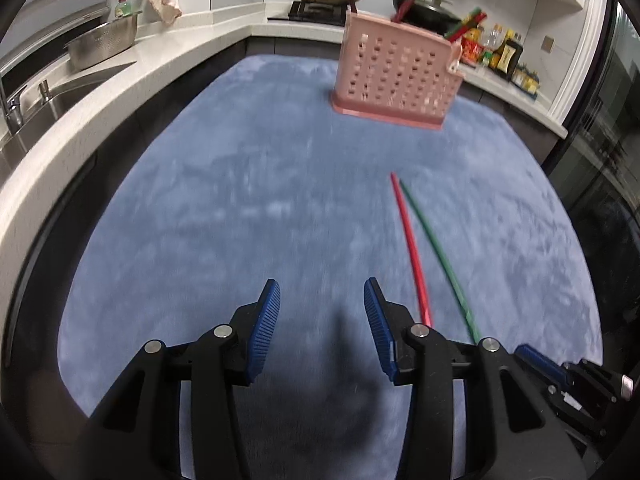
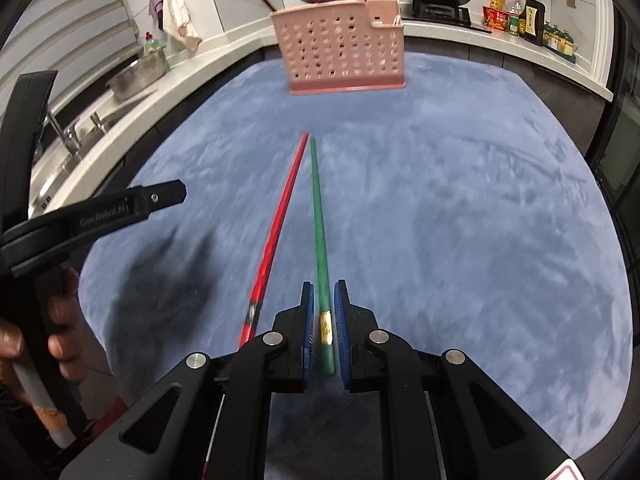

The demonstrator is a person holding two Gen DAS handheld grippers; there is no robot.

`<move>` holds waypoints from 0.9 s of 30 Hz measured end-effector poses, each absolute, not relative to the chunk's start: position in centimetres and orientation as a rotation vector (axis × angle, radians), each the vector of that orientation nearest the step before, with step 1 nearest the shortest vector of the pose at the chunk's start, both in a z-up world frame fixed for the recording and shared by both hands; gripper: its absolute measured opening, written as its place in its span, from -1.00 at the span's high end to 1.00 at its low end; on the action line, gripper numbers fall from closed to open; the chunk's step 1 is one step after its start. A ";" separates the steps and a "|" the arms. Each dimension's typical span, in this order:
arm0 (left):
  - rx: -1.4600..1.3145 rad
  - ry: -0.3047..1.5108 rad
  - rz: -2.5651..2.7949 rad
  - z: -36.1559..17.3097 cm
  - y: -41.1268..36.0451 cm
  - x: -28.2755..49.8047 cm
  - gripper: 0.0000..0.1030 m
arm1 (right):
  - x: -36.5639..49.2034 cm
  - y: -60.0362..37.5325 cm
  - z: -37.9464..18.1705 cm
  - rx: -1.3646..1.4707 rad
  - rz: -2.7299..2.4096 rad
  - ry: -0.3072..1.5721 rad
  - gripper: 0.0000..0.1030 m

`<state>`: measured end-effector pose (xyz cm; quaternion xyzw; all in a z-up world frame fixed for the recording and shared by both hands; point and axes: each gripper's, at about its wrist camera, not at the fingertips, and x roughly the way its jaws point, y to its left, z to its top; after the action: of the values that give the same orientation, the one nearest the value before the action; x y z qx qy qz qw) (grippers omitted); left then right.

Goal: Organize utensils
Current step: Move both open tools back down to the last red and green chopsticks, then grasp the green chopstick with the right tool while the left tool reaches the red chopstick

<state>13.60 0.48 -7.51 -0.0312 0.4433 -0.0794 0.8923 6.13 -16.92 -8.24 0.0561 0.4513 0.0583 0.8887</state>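
Right gripper [image 2: 323, 320], lower centre of the right wrist view: fingers [image 2: 306, 320] drawn close around the butt end of the green chopstick [image 2: 319, 224], narrow slivers of gap showing on either side, so pinching or about to pinch; cannot tell for sure whether the pads touch. Just left of those fingers, the red chopstick [image 2: 276, 232], outside the grasp, lying on the blue cloth-covered table [image 2: 460, 220] and running up the frame until its tip nearly meets the green one.

Left gripper [image 1: 322, 332], lower centre of the left wrist view: fingers [image 1: 266, 332] spread wide, holding nothing, hovering over bare cloth with the same two sticks to the right.

Further out, upper centre of both frames: pink perforated utensil holder [image 2: 344, 52] standing upright at the far side of the table, well apart from the loose pair. Already inside it: dark reddish handles and a red-and-green bundle poking up, too blurred to count exactly, at least three.

Count: two grippers, two loose chopsticks (one red, one green), one holder. On the kitchen counters behind: two lidded pans.

Progress, as a judgement: partly done. Some utensils stowed; two chopsticks left, green likely next, red after.
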 end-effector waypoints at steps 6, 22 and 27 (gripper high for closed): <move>-0.060 0.956 -0.179 -8.9 0.4 11.5 0.19 | 5.2 -16.0 -9.7 0.053 0.121 0.951 0.75; -0.036 1.002 -0.214 -10.6 0.7 8.6 -0.01 | 5.5 -15.0 -10.6 0.037 0.130 0.938 0.77; -0.019 1.006 -0.232 -10.7 0.0 8.4 -0.02 | 5.7 -15.5 -11.5 0.072 0.133 0.966 0.88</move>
<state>8.36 0.04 -10.72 -0.0091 0.4810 -0.1108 0.8696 5.67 -15.52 -11.45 0.0348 0.4640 0.0638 0.8828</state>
